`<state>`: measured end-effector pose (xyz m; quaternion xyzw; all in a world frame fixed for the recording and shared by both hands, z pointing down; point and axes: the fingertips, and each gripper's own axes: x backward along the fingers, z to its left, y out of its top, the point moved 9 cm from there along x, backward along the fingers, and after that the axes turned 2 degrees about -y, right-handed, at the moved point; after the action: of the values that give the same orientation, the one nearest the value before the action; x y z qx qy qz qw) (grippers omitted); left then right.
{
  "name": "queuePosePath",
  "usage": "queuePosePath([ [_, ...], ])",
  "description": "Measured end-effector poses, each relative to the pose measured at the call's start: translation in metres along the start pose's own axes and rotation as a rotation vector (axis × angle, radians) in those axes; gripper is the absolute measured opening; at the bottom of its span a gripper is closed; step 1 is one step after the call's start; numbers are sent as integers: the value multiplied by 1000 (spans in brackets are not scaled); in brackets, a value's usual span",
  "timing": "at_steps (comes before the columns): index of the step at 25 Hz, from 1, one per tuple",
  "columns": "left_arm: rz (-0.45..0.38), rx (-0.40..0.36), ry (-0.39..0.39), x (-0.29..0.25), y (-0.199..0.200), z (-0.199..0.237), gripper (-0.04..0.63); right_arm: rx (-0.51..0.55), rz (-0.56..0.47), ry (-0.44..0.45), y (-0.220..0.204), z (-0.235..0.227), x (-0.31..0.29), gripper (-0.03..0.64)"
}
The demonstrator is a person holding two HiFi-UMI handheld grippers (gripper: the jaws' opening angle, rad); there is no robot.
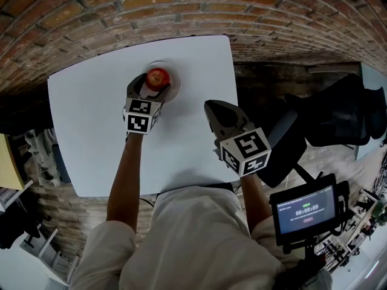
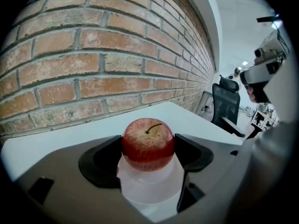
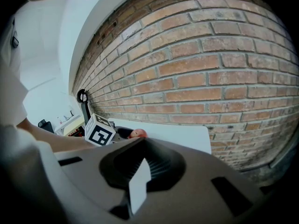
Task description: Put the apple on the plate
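Note:
A red apple (image 1: 158, 77) rests on a clear round plate (image 1: 176, 88) near the far edge of the white table (image 1: 91, 132). My left gripper (image 1: 151, 86) is shut on the apple, one black jaw against each of its sides. In the left gripper view the apple (image 2: 148, 143) stands stem up between the pads, with the pale plate (image 2: 149, 190) under it. My right gripper (image 1: 211, 107) hovers over the table's right side, shut and holding nothing. From the right gripper view (image 3: 139, 171) the apple (image 3: 137, 133) is a small red spot far off.
A brick wall (image 1: 193, 5) runs close behind the table. A black office chair (image 1: 284, 144) stands off the table's right edge. A small monitor (image 1: 305, 213) sits on a stand at the lower right. Shelving (image 1: 36, 156) lies left of the table.

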<state>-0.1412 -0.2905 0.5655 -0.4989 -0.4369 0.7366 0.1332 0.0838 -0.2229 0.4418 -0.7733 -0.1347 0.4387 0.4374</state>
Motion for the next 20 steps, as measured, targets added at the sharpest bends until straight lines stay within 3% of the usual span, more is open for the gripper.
queuePosePath([
  [20, -12, 19, 10, -3, -3, -1, 364, -20, -11, -3, -4, -5, 4, 3],
])
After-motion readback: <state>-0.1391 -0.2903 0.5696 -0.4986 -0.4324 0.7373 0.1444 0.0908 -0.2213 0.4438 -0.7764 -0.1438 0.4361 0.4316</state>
